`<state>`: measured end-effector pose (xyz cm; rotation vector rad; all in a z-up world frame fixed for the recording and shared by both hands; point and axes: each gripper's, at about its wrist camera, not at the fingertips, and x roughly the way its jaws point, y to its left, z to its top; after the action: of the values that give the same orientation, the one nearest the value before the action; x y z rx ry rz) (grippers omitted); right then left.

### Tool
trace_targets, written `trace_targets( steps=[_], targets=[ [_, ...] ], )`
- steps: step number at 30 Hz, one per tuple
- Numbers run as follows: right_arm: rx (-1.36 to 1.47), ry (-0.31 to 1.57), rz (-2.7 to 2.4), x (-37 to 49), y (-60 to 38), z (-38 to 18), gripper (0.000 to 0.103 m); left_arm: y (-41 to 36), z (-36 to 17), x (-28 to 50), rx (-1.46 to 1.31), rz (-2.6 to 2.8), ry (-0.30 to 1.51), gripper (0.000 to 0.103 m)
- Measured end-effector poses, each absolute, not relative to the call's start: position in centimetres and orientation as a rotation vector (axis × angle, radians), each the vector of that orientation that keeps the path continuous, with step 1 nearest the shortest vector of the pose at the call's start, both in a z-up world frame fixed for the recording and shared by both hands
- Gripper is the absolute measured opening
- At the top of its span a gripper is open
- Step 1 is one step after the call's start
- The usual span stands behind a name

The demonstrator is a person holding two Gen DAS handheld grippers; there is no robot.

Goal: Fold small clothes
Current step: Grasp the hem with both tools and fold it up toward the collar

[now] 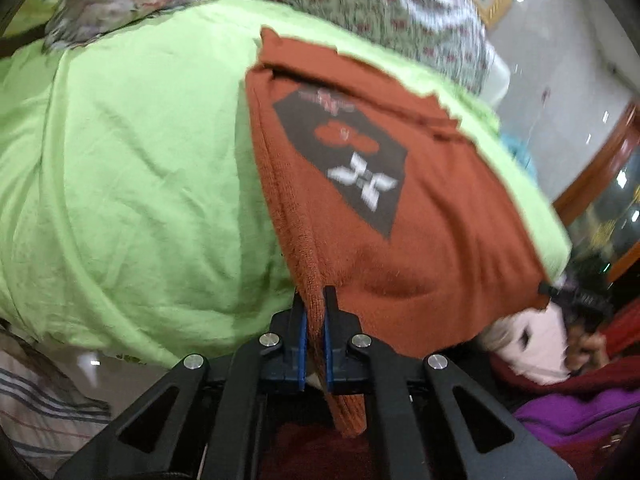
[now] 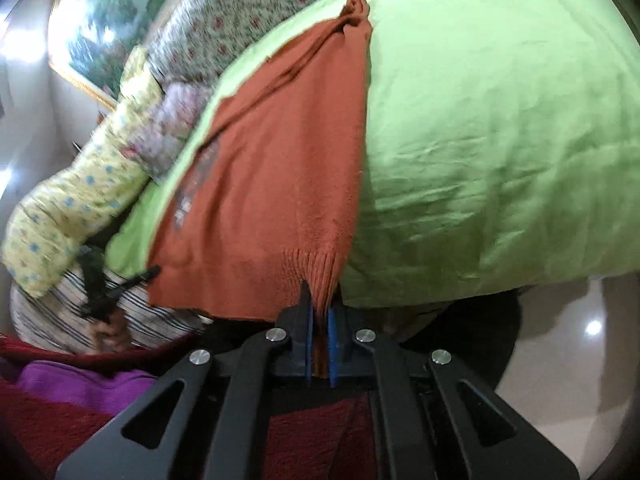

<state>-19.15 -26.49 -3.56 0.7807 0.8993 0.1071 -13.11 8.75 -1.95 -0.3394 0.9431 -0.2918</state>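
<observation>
Garment: small rust-orange knitted sweater (image 1: 400, 240) with a black patch bearing a white cross motif, lying on a lime-green cotton sheet (image 1: 120, 160), near hem hanging off the sheet's near edge.
Left tool: left tool (image 1: 315, 320) clenched on the ribbed hem at one near corner, knit pinched between the blue pads.
Right tool: right tool (image 2: 320, 320) clenched on the ribbed hem at the opposite near corner, fabric bunched between the pads.
Progress: early, by my read. Sweater looks spread roughly flat, body not visibly folded over; far end is bunched into a knot-like lump in the right view. Both hem corners gripped, likely set up for the first fold. Folding and tidying still left.
Surroundings: floral-print fabric (image 2: 248, 12) past the sheet, yellow dotted cloth (image 2: 72, 208) and striped cloth (image 2: 60, 320) beside it, purple fabric (image 1: 580, 412) and dark red knit close to the tools, framed picture on the wall.
Obstacles: sheet is clear around the sweater; the bunched far end may spoil a clean fold. Frames blurred.
</observation>
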Motion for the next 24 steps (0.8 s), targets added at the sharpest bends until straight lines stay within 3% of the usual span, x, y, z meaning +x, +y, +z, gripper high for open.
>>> trace_targets(
  steps=[15, 24],
  targets=[
    [0.986, 0.463, 0.358, -16.2, -28.6, 3.4, 0.006, 12.2, 5.1, -9.1, -0.583, -0.355, 0.669, 0.004],
    [0.963, 0.334, 0.309, -9.9, -33.2, 6.8, 0.006, 12.1, 8.8, -0.1, -0.584, -0.363, 0.572, 0.004]
  ],
)
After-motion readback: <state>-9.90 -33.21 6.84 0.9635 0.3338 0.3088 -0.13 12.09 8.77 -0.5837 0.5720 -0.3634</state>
